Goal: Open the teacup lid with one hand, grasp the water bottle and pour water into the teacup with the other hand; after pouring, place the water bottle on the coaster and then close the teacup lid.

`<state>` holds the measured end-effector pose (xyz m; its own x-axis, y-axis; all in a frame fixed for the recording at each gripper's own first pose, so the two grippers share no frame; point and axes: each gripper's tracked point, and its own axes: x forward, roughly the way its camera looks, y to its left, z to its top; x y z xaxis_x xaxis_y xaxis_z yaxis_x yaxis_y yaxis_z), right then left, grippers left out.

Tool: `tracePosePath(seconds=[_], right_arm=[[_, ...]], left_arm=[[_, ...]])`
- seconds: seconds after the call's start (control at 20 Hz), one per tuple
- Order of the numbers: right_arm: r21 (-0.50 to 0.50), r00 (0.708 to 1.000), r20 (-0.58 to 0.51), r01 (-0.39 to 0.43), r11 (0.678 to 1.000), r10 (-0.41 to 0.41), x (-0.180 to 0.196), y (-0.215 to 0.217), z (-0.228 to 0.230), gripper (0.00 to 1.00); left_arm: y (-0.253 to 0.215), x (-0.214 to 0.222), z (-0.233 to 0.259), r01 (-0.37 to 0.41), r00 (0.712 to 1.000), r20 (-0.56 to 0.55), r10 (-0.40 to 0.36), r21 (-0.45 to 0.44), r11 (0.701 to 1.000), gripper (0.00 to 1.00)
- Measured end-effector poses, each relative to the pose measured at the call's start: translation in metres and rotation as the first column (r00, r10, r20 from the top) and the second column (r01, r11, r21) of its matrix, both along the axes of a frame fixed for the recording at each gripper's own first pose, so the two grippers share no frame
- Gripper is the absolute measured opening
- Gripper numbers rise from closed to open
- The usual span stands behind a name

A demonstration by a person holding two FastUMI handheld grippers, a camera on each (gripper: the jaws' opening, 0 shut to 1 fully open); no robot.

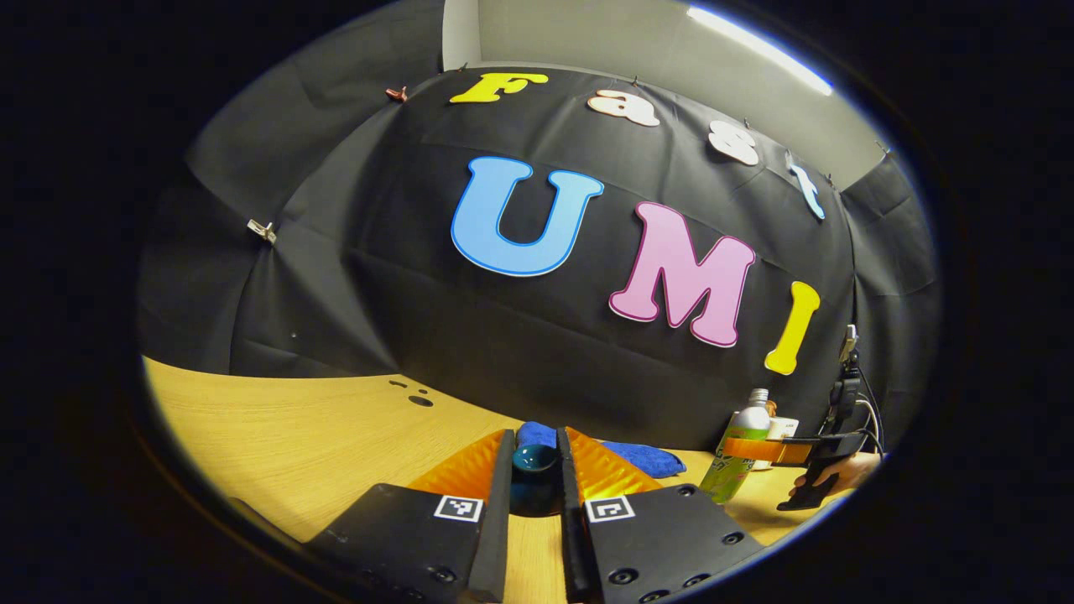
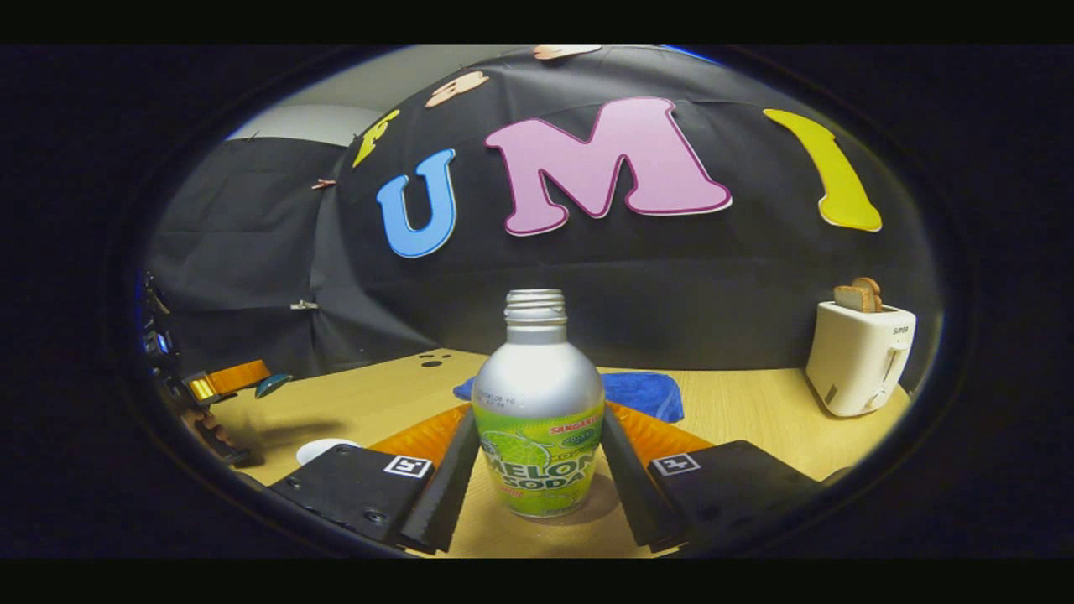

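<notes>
A dark teal teacup lid (image 1: 535, 470) sits pinched between the fingers of my left gripper (image 1: 535, 457), which is shut on it. In the right gripper view the left gripper (image 2: 252, 382) holds that lid (image 2: 273, 384) above the table at the far left. The water bottle (image 2: 539, 419), silver with a green label and no cap, stands upright on the table. My right gripper (image 2: 537, 415) is shut on it, both fingers against its sides. In the left gripper view, the bottle (image 1: 738, 457) stands far right, gripped by the right gripper (image 1: 742, 449), a hand (image 1: 835, 474) behind it.
A blue cloth (image 2: 642, 393) lies by the back wall behind the bottle. A white toaster (image 2: 856, 356) with bread stands at the right. A white round thing (image 2: 325, 450) lies on the wooden table (image 2: 755, 419) below the lifted lid; whether it is cup or coaster is unclear.
</notes>
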<state>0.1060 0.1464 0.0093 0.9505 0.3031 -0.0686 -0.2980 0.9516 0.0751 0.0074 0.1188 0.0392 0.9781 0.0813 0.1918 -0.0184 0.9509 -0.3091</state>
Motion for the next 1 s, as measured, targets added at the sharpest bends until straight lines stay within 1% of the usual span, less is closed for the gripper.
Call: tracePosePath(seconds=[0.35, 0.4, 0.45, 0.5, 0.6, 0.65, 0.7, 0.75, 0.95, 1.0], right_arm=[[-0.001, 0.999, -0.022, 0.027, 1.0, -0.027, 0.008, -0.002, -0.011, 0.8], [0.001, 0.999, -0.024, 0.031, 1.0, -0.03, 0.008, -0.002, -0.012, 0.8], [0.005, 0.999, -0.025, 0.031, 1.0, -0.031, 0.008, -0.001, -0.012, 0.8], [0.005, 0.999, -0.027, 0.032, 0.999, -0.032, 0.008, 0.0, -0.012, 0.8], [0.002, 0.999, -0.034, 0.033, 0.999, -0.033, 0.009, 0.0, -0.015, 0.8], [0.002, 0.999, -0.037, 0.034, 0.999, -0.034, 0.008, 0.0, -0.015, 0.8], [0.002, 0.999, -0.039, 0.035, 0.999, -0.035, 0.006, -0.001, -0.014, 0.8], [0.001, 0.998, -0.044, 0.034, 0.999, -0.034, 0.006, -0.001, -0.016, 0.81], [0.029, 0.996, -0.083, 0.022, 0.999, -0.02, 0.001, 0.003, -0.02, 0.83], [0.033, 0.996, -0.092, 0.024, 0.999, -0.021, -0.001, 0.003, -0.021, 0.84]], left_arm=[[0.0, 0.0, 0.0, -0.001, 1.0, 0.0, 0.001, 0.0, 1.0, 0.3], [0.001, 0.0, 0.0, -0.001, 1.0, 0.0, 0.001, 0.0, 1.0, 0.33], [0.001, 0.0, 0.0, -0.001, 1.0, 0.0, 0.001, -0.001, 1.0, 0.3], [0.001, 0.0, 0.0, 0.0, 1.0, -0.001, 0.0, -0.001, 1.0, 0.33], [0.001, 0.0, 0.0, 0.0, 1.0, -0.002, 0.0, 0.001, 1.0, 0.33], [0.001, 0.0, -0.001, -0.001, 1.0, -0.002, 0.001, 0.001, 1.0, 0.3], [0.001, 0.0, 0.0, -0.002, 1.0, -0.001, 0.002, 0.001, 1.0, 0.33], [0.001, 0.0, 0.0, -0.004, 1.0, 0.0, 0.004, -0.001, 1.0, 0.3], [0.001, -0.001, 0.0, -0.004, 1.0, 0.003, 0.004, -0.007, 1.0, 0.3], [0.001, -0.001, 0.001, -0.004, 1.0, 0.002, 0.004, -0.004, 1.0, 0.33]])
